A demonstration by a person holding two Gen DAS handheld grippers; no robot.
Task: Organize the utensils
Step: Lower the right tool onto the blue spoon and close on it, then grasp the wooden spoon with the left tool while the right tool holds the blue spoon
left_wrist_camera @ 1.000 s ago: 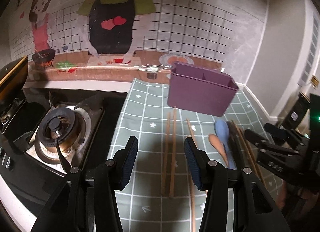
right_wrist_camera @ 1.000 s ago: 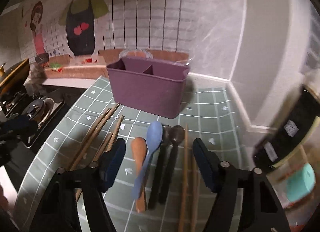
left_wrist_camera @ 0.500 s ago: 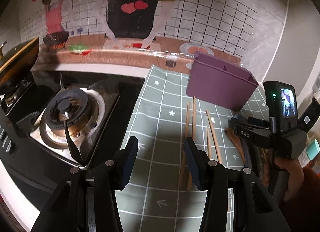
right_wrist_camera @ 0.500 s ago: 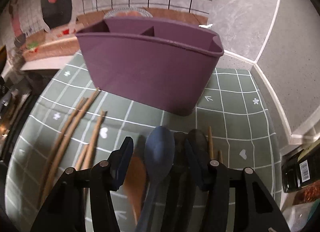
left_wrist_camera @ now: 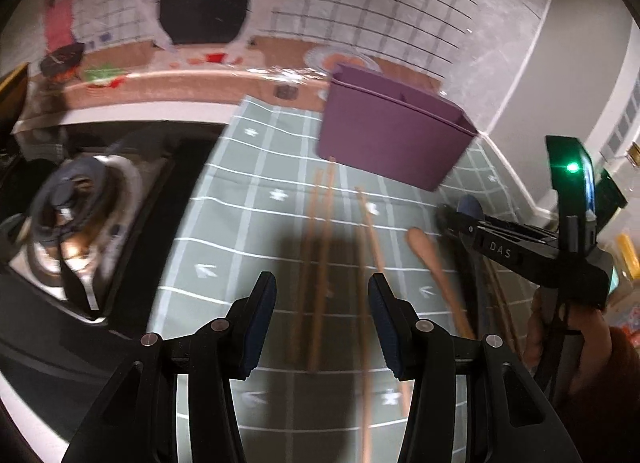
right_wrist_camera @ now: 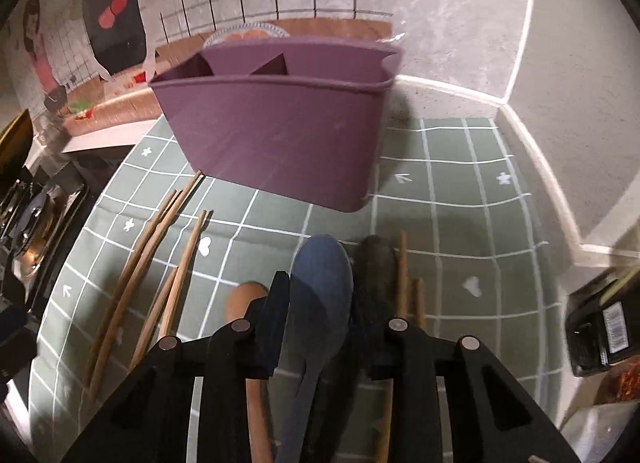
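The right claw (right_wrist_camera: 320, 303) is down over the row of spoons, its two black fingers narrowed to either side of the blue spoon (right_wrist_camera: 320, 283); the spoon's bowl fills the gap and looks pinched, though actual contact is hard to confirm. Just left of it lies an orange-brown wooden spoon (right_wrist_camera: 246, 299), and just right a dark spoon (right_wrist_camera: 376, 259) and two wooden chopsticks (right_wrist_camera: 402, 275). Further left, more wooden chopsticks (right_wrist_camera: 152, 255) lie spread on the green grid-patterned mat (right_wrist_camera: 460, 199) that covers the table. Beyond the spoons stands the purple utensil holder (right_wrist_camera: 276, 123), upright, its inner dividers visible.

The left claw (left_wrist_camera: 322, 303) hovers above the mat, its jaws wide apart and holding nothing. Below and ahead of it lie the left-hand chopsticks (left_wrist_camera: 320, 247). To its right the right claw (left_wrist_camera: 452, 219) reaches in low toward the spoons. The gas burner (left_wrist_camera: 72, 215) sits to the left, blurred.
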